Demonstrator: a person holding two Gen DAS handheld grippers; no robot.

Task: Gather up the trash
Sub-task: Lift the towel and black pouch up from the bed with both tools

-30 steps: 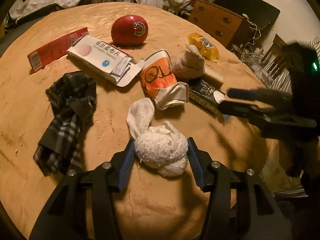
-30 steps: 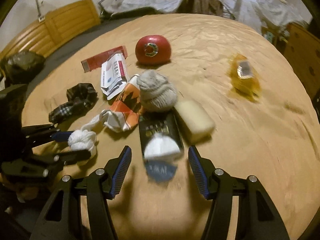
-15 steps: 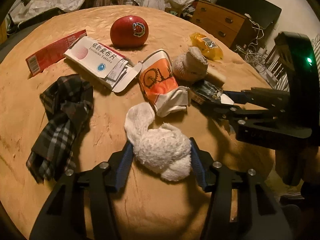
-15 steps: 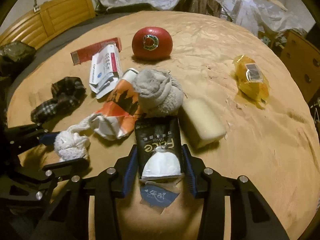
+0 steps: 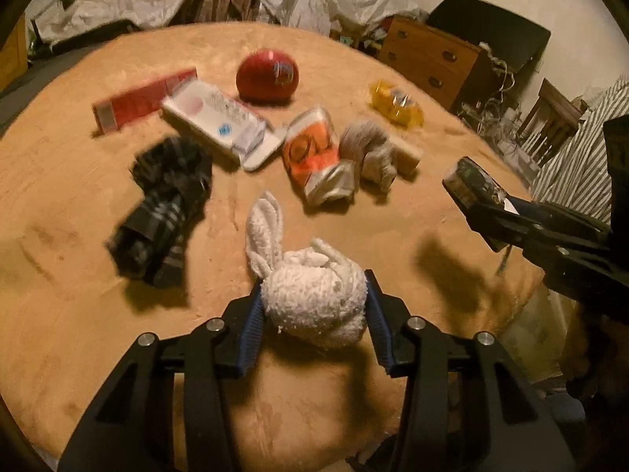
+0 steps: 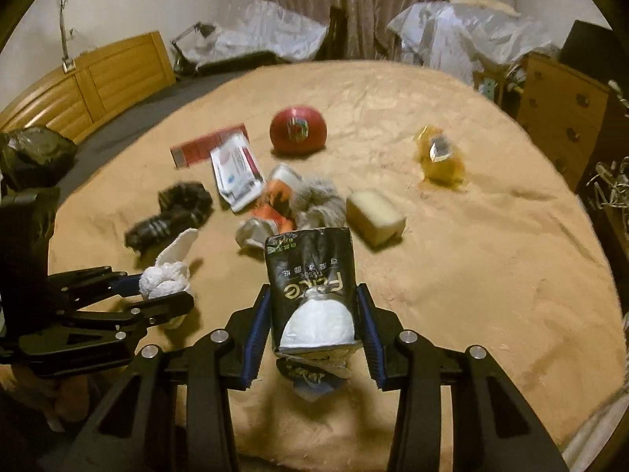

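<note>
A balled white cloth [image 5: 314, 306] sits between the blue pads of my left gripper [image 5: 313, 281], whose jaws are closing on it; pads press both sides and it hangs just above the tan blanket [image 5: 78, 314]. The right wrist view shows the same cloth [image 6: 163, 281] in the left gripper [image 6: 165, 289]. My right gripper [image 6: 312, 291] is shut on a black tissue pack [image 6: 310, 267], held tilted off the bed. From the left wrist view, the pack [image 5: 469, 181] and right gripper [image 5: 495, 216] hover at the right.
On the blanket lie a red ball-like thing [image 5: 267, 76], red box [image 5: 137, 100], white tablet box [image 5: 220, 124], dark plaid cloth [image 5: 165, 204], orange crumpled carton [image 5: 314, 153], grey sock [image 5: 367, 149], beige block [image 6: 375, 216] and yellow wrapper [image 5: 395, 104]. A wooden dresser [image 5: 428, 59] stands at the right.
The left jaws closed onto the white cloth and lifted it. The right jaws closed on the black tissue pack, then raised it off the blanket and drew it back from the pile.
</note>
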